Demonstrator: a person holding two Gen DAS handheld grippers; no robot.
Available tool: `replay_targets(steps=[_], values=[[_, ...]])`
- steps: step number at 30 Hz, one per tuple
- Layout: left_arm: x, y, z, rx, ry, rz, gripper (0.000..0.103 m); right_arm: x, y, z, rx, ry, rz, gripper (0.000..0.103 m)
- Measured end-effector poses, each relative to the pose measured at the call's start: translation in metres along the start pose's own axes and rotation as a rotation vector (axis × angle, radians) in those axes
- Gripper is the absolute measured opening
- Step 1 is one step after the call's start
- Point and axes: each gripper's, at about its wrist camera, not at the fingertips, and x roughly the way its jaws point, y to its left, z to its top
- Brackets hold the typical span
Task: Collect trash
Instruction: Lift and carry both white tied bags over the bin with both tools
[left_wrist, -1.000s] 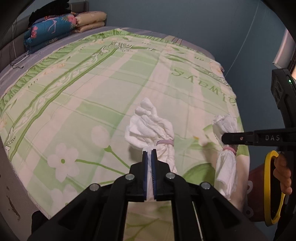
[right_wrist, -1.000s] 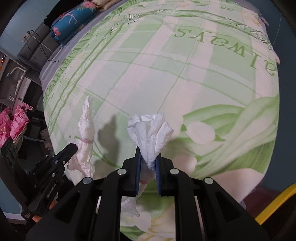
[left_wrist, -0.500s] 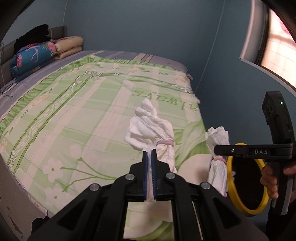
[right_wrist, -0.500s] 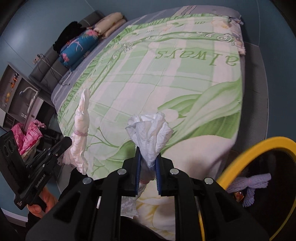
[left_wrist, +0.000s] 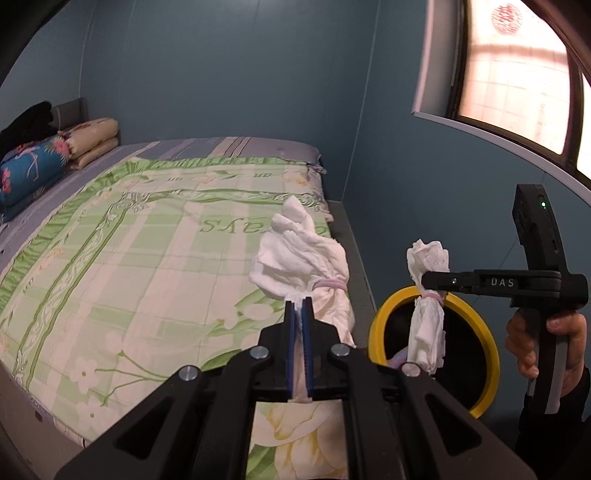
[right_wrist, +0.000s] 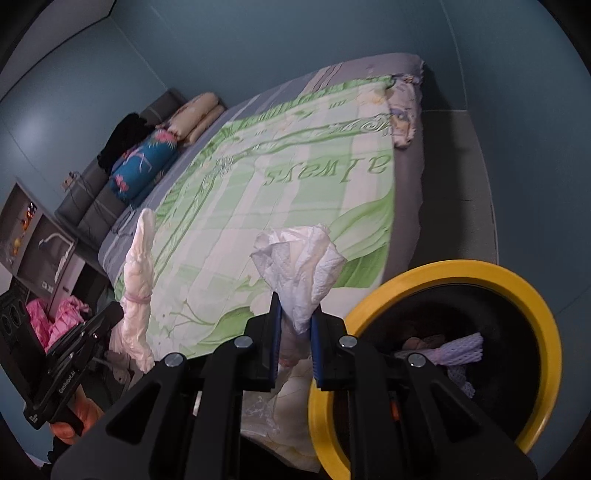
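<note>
White tissue wads (left_wrist: 306, 258) (right_wrist: 306, 258) | soft, light; pinch below band | both fingers (left_wrist: 291, 350) (right_wrist: 317, 350) clamped on them | bin (right_wrist: 517, 288) near

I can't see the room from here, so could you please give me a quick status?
Left gripper shut on tissue bundle. Right gripper shut on second bundle, beside the bin. Nothing blocking.

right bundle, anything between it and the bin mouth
Nothing visible. The right gripper holds the right bundle in the air beside the open bin, just left of its yellow rim. Inside lies only white netting, low down.
</note>
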Motion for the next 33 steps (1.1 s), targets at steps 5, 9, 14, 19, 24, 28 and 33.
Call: replay_targets(steps=[5, 9, 14, 19, 24, 28, 33], values=[[0.003, -0.024, 0.003, 0.038, -0.001, -0.029, 0.004, -0.027, -0.02, -0.001, 0.024, -0.066, -0.048, 0.013], [0.009, -0.042, 0.005, 0.063, 0.005, -0.053, 0.004, -0.034, -0.035, -0.005, 0.041, -0.091, -0.123, 0.013], [0.023, -0.062, 0.006, 0.099, 0.025, -0.072, 0.004, -0.037, -0.049, -0.011, 0.052, -0.106, -0.182, 0.013], [0.039, -0.078, 0.007, 0.123, 0.053, -0.096, 0.004, -0.039, -0.058, -0.015, 0.047, -0.127, -0.232, 0.013], [0.058, -0.093, 0.007, 0.156, 0.089, -0.114, 0.004, -0.038, -0.066, -0.02, 0.043, -0.134, -0.265, 0.013], [0.073, -0.102, 0.007, 0.166, 0.123, -0.127, 0.004, -0.042, -0.073, -0.024, 0.039, -0.147, -0.318, 0.014], [0.102, -0.108, 0.004, 0.161, 0.166, -0.133, 0.004, -0.038, -0.08, -0.026, 0.024, -0.14, -0.365, 0.014]])
